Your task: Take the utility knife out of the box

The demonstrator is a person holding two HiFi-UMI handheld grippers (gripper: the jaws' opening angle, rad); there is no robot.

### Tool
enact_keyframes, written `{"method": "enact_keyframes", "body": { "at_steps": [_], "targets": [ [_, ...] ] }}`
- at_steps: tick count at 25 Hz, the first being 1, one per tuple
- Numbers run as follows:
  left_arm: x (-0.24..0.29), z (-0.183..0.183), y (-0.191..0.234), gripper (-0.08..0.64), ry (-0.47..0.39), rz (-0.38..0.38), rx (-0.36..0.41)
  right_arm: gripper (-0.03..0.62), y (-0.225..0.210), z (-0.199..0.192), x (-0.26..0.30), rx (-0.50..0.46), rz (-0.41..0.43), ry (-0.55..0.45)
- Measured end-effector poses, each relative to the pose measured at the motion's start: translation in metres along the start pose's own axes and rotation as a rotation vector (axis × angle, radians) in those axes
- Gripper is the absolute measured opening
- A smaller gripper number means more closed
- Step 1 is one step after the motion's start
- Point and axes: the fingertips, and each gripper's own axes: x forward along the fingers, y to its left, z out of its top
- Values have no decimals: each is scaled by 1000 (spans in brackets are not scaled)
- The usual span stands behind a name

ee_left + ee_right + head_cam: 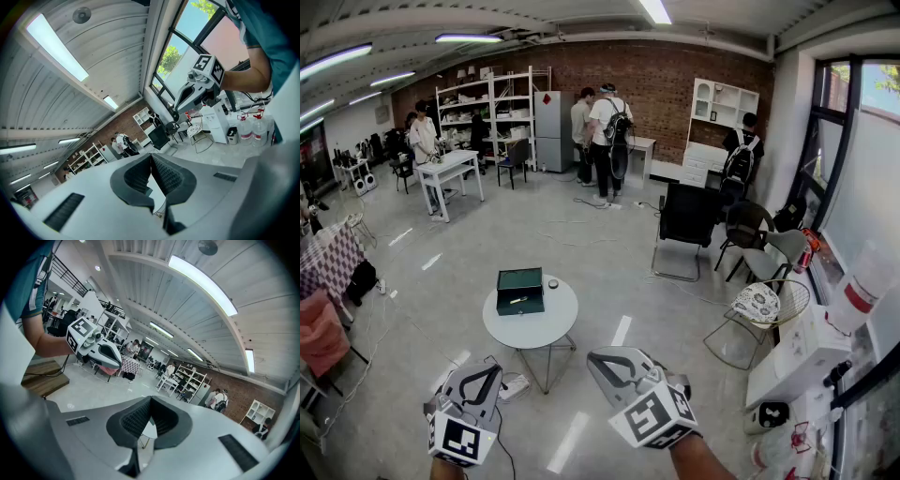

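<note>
Left claw (490, 370), right claw (606, 362) both closed, empty, well short of box (519, 290) on tabletop (534, 330): approach not yet begun

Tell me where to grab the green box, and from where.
The green box sits on the round table, one long side facing you, a pale mark at its middle. Probably come from that near side and pinch the top front edge there; whether the mark is a latch is too small to tell.

You're standing in an open lab workspace.
Brick wall (675, 80), metal shelving (487, 112), work table (450, 169) and office chairs (687, 217) surround you.
</note>
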Motion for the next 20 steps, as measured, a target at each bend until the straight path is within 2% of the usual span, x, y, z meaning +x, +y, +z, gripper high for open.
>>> {"method": "enact_keyframes", "body": {
  "at_steps": [4,13,20],
  "targets": [
    [3,2,11,18,-9,0,7,37,-6,8,6,15,-3,1],
    [10,-21,23,18,-4,-14,-1,38,-1,7,30,32,-2,12],
    [11,-46,49,18,-11,-26,-7,40,6,19,63,40,-6,9]
  ]
}}
